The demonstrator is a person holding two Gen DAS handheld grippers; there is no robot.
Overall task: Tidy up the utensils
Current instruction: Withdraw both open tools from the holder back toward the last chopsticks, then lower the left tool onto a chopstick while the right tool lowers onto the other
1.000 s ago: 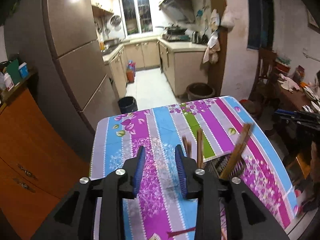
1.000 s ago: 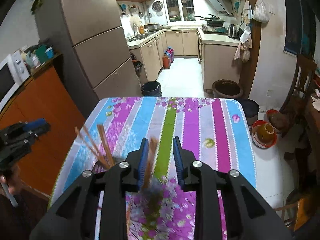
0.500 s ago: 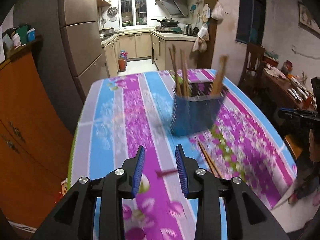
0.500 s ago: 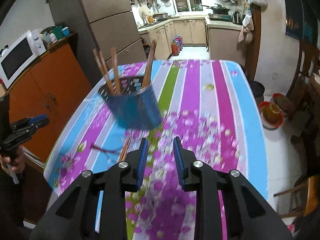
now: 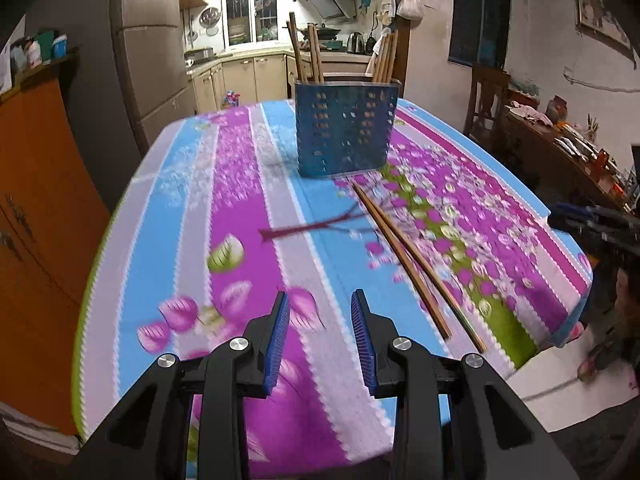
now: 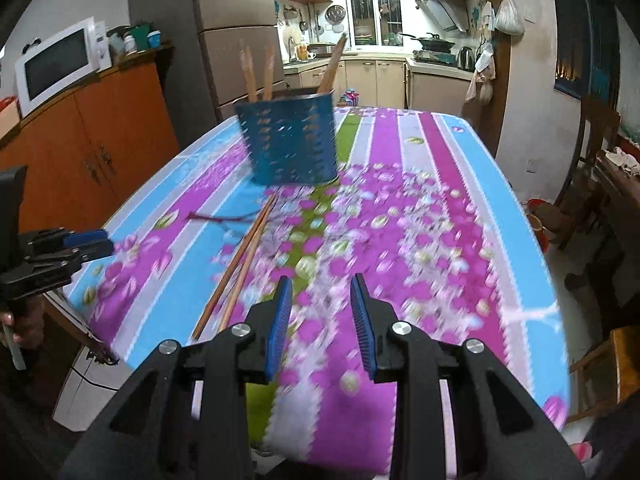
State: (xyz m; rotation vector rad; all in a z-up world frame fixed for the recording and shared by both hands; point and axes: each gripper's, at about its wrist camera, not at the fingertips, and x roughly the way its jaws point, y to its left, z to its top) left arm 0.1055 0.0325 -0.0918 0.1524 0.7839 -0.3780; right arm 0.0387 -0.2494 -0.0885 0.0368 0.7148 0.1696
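Two loose chopsticks (image 5: 408, 256), one holder (image 5: 346, 128)

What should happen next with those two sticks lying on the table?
Probably the right tongs should ease left and down to the chopsticks: both tongs are open and empty, the pair lies loose on the tablecloth, while others stand in the blue holder.

My jaws carry blue ribbed pads on black frames. The holder (image 5: 346, 132) is perforated blue, the chopsticks (image 5: 416, 264) brown, the tablecloth (image 5: 248, 216) striped purple, blue, grey, green with flowers.
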